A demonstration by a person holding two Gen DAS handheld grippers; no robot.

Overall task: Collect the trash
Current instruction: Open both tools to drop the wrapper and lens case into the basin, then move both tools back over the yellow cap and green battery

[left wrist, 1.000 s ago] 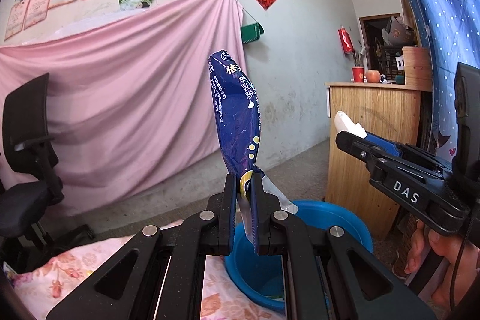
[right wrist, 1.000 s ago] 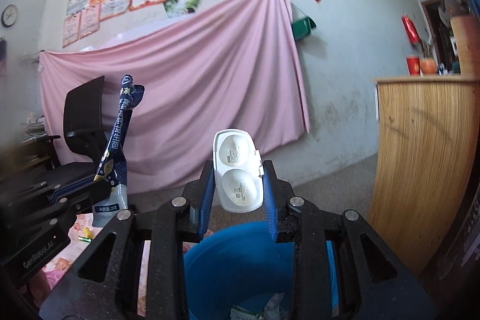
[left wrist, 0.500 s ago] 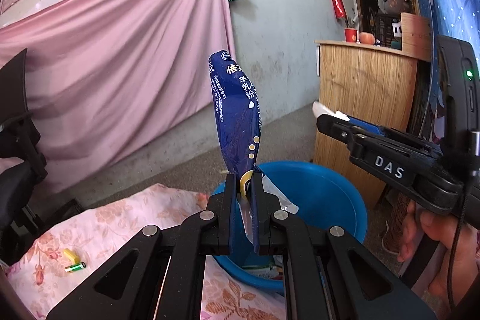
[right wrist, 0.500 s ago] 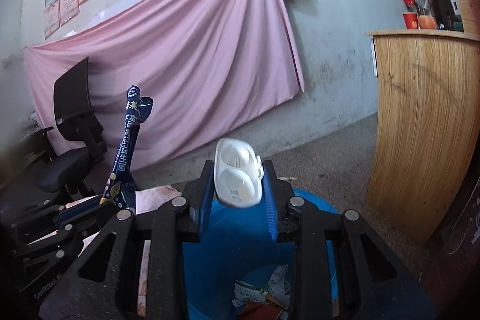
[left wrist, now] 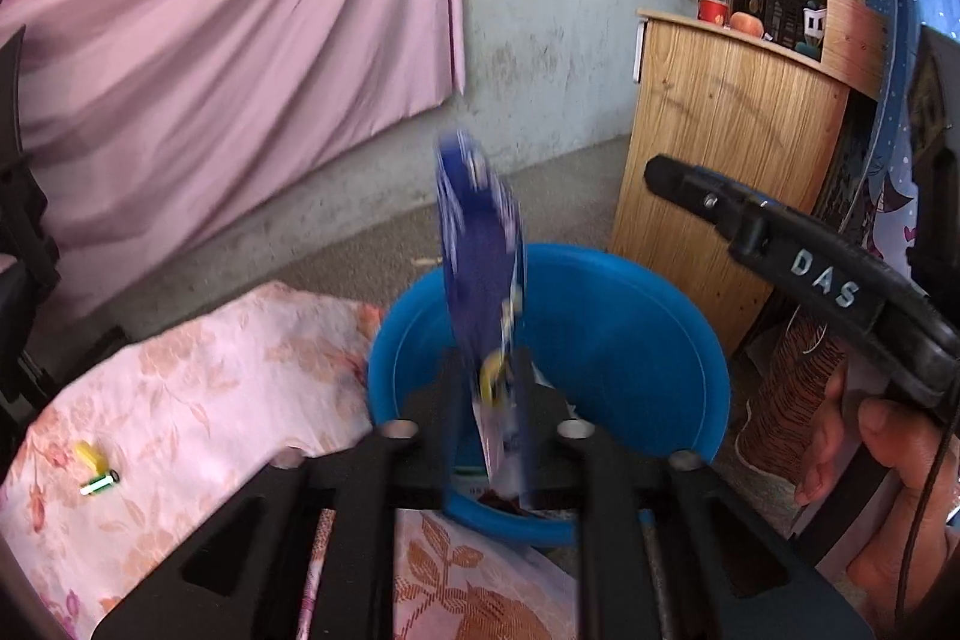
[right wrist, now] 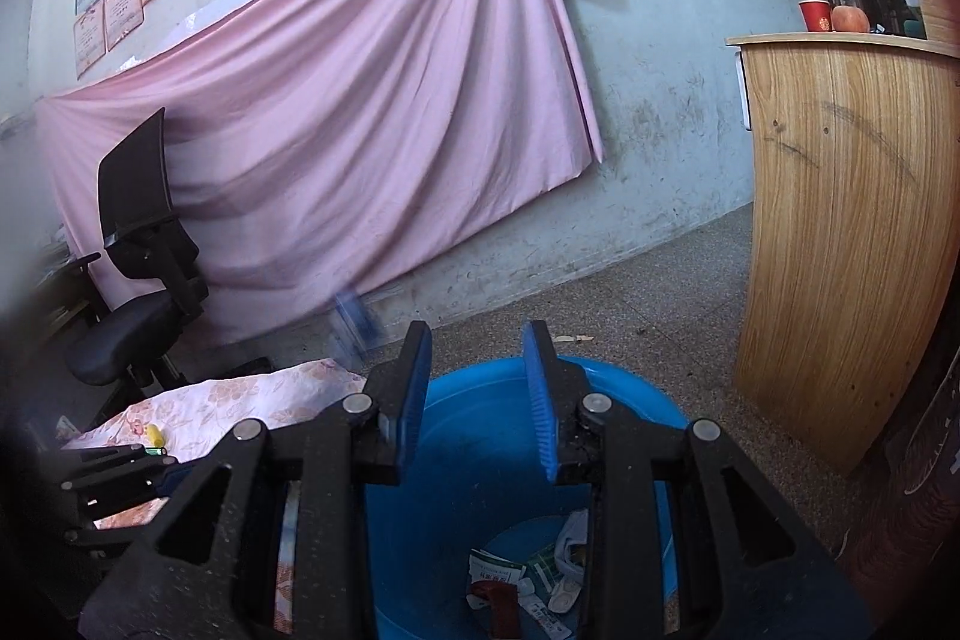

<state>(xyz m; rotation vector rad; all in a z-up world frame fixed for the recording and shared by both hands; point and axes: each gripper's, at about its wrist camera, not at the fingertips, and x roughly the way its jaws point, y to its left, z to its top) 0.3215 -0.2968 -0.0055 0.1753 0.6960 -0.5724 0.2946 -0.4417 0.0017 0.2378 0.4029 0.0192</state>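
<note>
A pink drape is covering the wall behind the blue bucket [right wrist: 624,400]. The right gripper [right wrist: 477,394] is hanging over the bucket's mouth, jaws spread and empty — discarded scraps are lying on the bucket floor. The left gripper [left wrist: 489,400] is hovering above the near rim; the blue sachet [left wrist: 480,250] is blurring between its fingers — whether they are pinching it cannot be told. The mouth is offering ample clearance.

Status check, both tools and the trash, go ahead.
Right tool open, empty, above blue bucket. Left tool at bucket rim, blue packet between its fingers, blurred; grip unclear. Nothing blocking the bucket.
</note>
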